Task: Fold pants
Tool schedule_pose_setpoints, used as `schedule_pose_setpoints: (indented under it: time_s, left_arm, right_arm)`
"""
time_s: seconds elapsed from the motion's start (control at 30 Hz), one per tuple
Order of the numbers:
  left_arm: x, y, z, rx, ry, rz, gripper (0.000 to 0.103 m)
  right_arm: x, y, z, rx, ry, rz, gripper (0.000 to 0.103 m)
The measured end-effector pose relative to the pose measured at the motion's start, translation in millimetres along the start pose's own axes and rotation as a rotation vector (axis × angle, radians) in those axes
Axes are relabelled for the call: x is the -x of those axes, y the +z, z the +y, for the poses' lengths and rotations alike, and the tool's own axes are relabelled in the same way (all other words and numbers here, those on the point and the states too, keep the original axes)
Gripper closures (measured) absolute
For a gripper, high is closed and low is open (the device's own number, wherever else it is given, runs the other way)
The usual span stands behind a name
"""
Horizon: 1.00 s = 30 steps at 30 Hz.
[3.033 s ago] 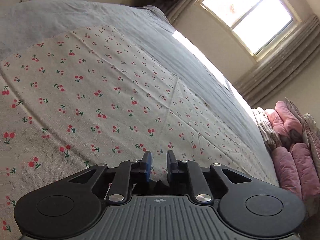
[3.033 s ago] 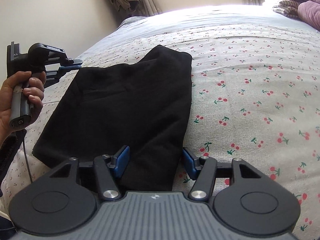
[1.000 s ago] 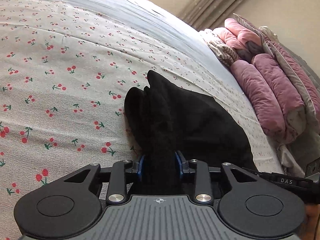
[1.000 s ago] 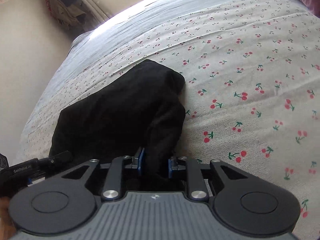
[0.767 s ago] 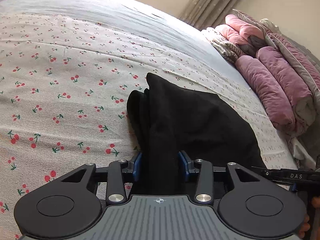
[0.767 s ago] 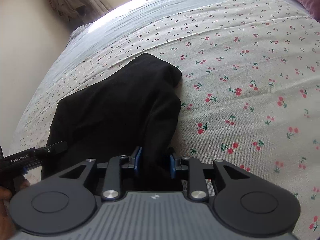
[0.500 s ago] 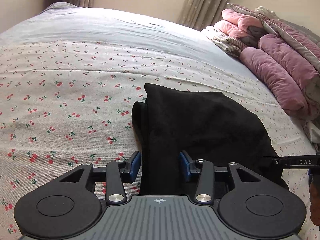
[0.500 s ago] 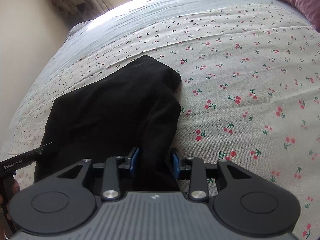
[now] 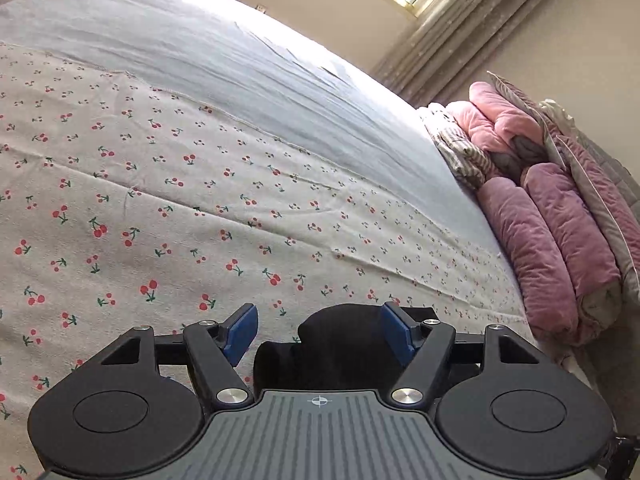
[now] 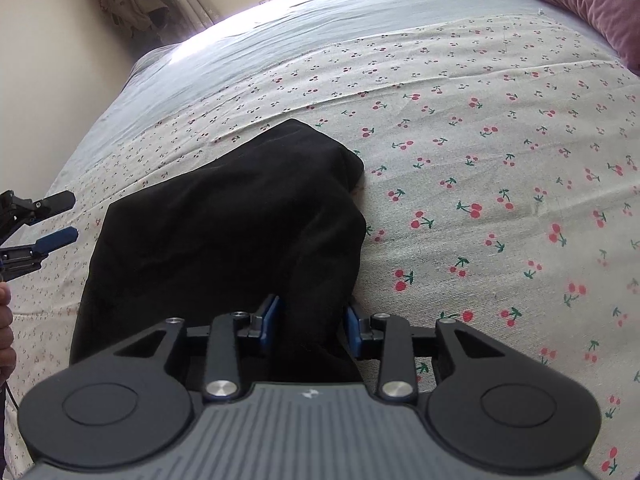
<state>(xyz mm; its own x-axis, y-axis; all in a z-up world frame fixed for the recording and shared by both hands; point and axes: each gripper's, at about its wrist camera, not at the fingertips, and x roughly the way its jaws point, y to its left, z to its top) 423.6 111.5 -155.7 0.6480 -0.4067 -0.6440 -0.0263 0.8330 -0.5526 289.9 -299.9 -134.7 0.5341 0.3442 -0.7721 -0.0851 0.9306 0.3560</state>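
Loosely folded black pants [image 10: 224, 232] on cherry-print bedspread [image 10: 500, 168], seemingly flat

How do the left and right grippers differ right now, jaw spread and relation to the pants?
Left gripper: jaws wide, just been opening, pads clear of the black pants. Right gripper: jaws much narrower, also just been opening, a pants fold still between them; pad contact is unclear.
In the right wrist view, the left gripper sits off the pants' edge; the right sits over the pants.
Shared: blue pads, both above the cherry-print sheet.
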Motion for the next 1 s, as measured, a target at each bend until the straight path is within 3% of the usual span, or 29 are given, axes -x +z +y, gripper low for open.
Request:
schedule_pose_setpoints:
  time_s: [0.1,0.17,0.2,0.23,0.33,0.43,0.5,0.53,0.57,0.6,0.67,0.73,0.8,0.83,0.87,0.93,0.97,1.0]
  left_arm:
    - [-45,13,1,0.057,0.062,0.133,0.036]
    - [-64,12,-8,0.017,0.086,0.188,0.039]
    - [-69,9,-17,-0.027,0.113,0.202,0.057]
    - [-71,4,-25,-0.061,0.133,0.204,0.088]
    - [-57,-7,-48,-0.142,0.185,0.093,0.094]
    - [-19,-15,-63,-0.235,0.15,-0.16,0.099]
    - [1,-27,-67,-0.311,0.133,-0.302,0.1]
    - [4,-33,-66,-0.351,0.169,-0.333,0.1]
    - [0,-35,-61,-0.346,0.225,-0.296,0.098]
    - [-11,-33,-52,-0.306,0.274,-0.201,0.098]
    - [-16,-36,-25,-0.19,0.291,-0.11,0.097]
    - [-1,-46,-4,-0.063,0.252,-0.115,0.097]
    - [22,-63,5,0.032,0.133,-0.108,0.092]
    - [31,-71,5,0.054,0.093,-0.111,0.082]
    - [40,-86,-1,0.061,0.065,-0.112,0.064]
    - [49,-107,-14,0.006,0.093,-0.101,0.053]
    - [49,-118,-22,-0.037,0.135,-0.092,0.059]
    - [45,-131,-29,-0.077,0.206,-0.055,0.073]
  right_arm:
    - [-3,-1,-4,-0.016,0.013,0.016,0.082]
    - [-5,-1,-7,-0.028,0.022,0.021,0.081]
    - [-6,0,-8,-0.033,0.027,0.022,0.081]
    - [-7,0,-9,-0.033,0.031,0.024,0.08]
    - [-8,1,-10,-0.038,0.039,0.026,0.08]
    - [-7,2,-11,-0.034,0.043,0.016,0.08]
    - [-5,2,-11,-0.026,0.044,0.008,0.08]
    - [-5,2,-11,-0.024,0.044,0.007,0.08]
    - [-5,1,-11,-0.023,0.043,0.009,0.08]
    - [-5,1,-11,-0.021,0.037,0.014,0.08]
    - [-9,-2,-10,-0.006,0.023,0.022,0.078]
    - [-9,-3,-7,0.014,0.016,0.022,0.077]
    - [-7,-4,-5,0.022,0.007,0.022,0.075]
    - [-5,-4,-5,0.025,0.003,0.02,0.073]
    - [-3,-5,-5,0.032,-0.003,0.019,0.072]
    - [0,-7,-2,0.056,-0.023,0.019,0.069]
    - [1,-9,-1,0.065,-0.031,0.019,0.069]
    - [4,-11,0,0.072,-0.037,0.017,0.068]
